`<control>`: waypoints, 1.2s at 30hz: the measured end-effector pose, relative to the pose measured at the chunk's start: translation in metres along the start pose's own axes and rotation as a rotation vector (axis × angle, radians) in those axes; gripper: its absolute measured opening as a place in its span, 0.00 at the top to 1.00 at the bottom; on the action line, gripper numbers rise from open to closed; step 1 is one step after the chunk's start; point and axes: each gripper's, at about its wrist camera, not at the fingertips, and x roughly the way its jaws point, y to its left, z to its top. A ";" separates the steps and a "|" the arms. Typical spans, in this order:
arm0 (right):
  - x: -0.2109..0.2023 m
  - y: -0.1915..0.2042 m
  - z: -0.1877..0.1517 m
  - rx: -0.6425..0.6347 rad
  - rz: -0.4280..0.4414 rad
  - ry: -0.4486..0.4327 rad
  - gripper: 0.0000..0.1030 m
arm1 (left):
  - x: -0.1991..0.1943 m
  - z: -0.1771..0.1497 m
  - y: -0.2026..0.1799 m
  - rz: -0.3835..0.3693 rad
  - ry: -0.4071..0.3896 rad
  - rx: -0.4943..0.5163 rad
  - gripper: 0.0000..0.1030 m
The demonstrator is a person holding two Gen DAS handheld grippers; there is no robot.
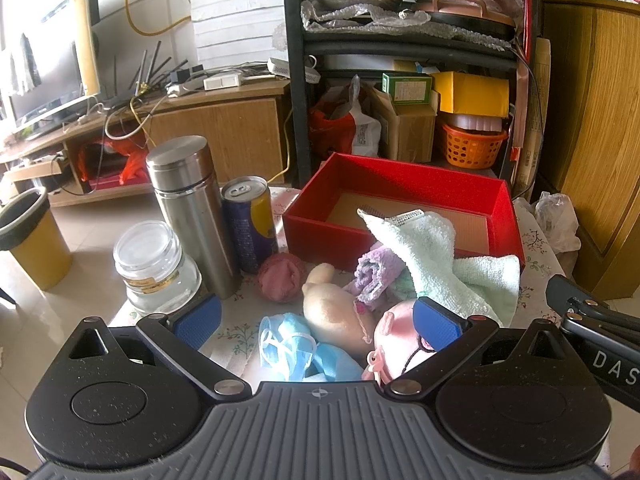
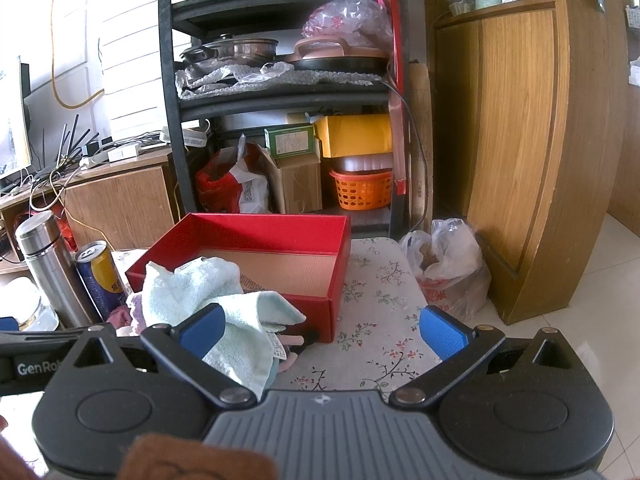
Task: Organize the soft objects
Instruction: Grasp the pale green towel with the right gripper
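While your left claw (image 1: 318, 322) hangs wide open over the soft things, nothing sits between its blue pads. Under it lie a blue face mask (image 1: 294, 350) and a small doll (image 1: 352, 320) on the flowery counter (image 1: 236, 338). The doll's pink head touches the right pad. A pink ball of cloth (image 1: 280, 278) rests just beside the doll, near the blue and yellow can (image 1: 250, 222). A purple cloth (image 1: 374, 274) lies next to the pale green towel (image 1: 436, 264). The towel hangs over the front wall of the red box (image 1: 400, 200), partly inside and partly out. A steel flask (image 1: 192, 212) and a glass jar (image 1: 154, 268) stand to the left. Your right claw (image 2: 322, 332) is wide open too and holds nothing. Its left pad touches the green towel, and its right pad is above bare counter.
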 end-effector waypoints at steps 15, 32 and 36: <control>0.015 -0.008 -0.002 0.034 0.036 0.079 0.24 | 0.009 -0.003 0.039 0.019 0.034 -0.016 0.05; 0.065 0.053 0.012 -0.138 0.313 0.175 0.40 | 0.010 0.001 0.077 -0.030 0.082 -0.084 0.05; 0.084 0.060 0.008 -0.145 0.360 0.237 0.77 | 0.011 -0.001 0.075 -0.045 0.096 -0.077 0.05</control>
